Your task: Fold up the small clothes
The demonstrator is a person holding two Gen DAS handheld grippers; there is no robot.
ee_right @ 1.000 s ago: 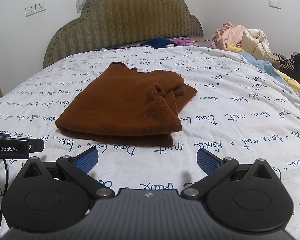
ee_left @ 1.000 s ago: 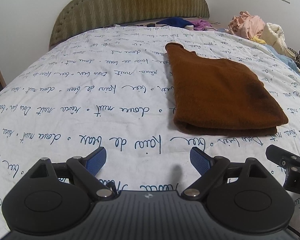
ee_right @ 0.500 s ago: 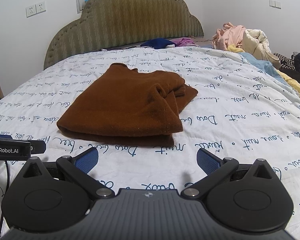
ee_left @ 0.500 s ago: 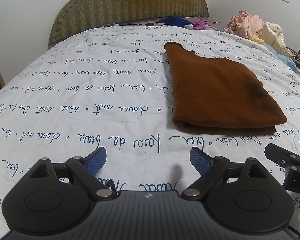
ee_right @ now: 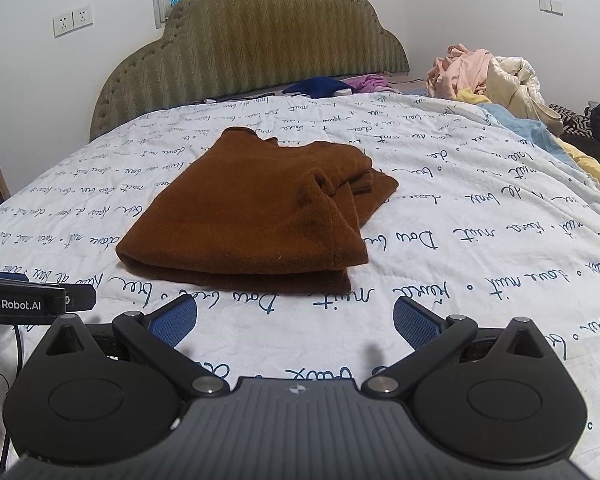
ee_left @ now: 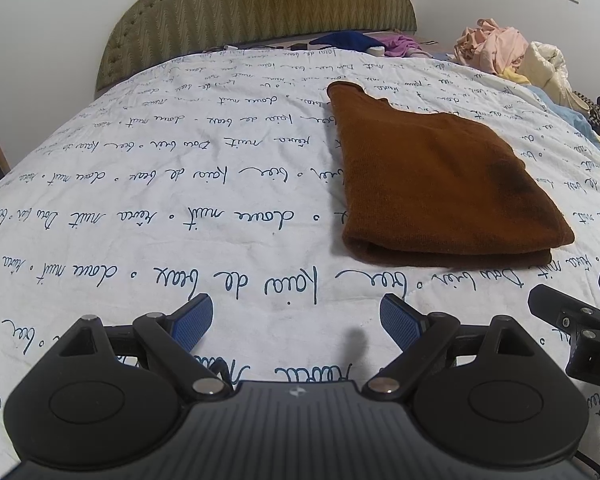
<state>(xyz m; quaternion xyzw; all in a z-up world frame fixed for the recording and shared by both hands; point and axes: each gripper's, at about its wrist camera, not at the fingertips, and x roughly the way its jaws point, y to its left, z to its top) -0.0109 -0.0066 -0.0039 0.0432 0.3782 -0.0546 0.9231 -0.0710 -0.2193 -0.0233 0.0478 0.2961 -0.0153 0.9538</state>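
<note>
A brown knitted garment [ee_left: 440, 184] lies folded into a thick stack on the white bedspread; in the right wrist view the same garment [ee_right: 256, 216] shows a bunched sleeve on its right side. My left gripper [ee_left: 296, 316] hovers open over bare bedspread, short of the garment's near left corner, with nothing between its blue pads. My right gripper [ee_right: 296, 316] is open too, just in front of the garment's near edge and holding nothing. Part of the right gripper [ee_left: 572, 328] shows at the right edge of the left wrist view.
The bedspread [ee_left: 140, 208], printed with blue script, stretches bare to the left. A padded green headboard [ee_right: 252, 52] stands at the back. Blue and purple clothes [ee_right: 332, 85] lie near it. A pile of pink and cream laundry [ee_right: 488, 76] sits at the far right.
</note>
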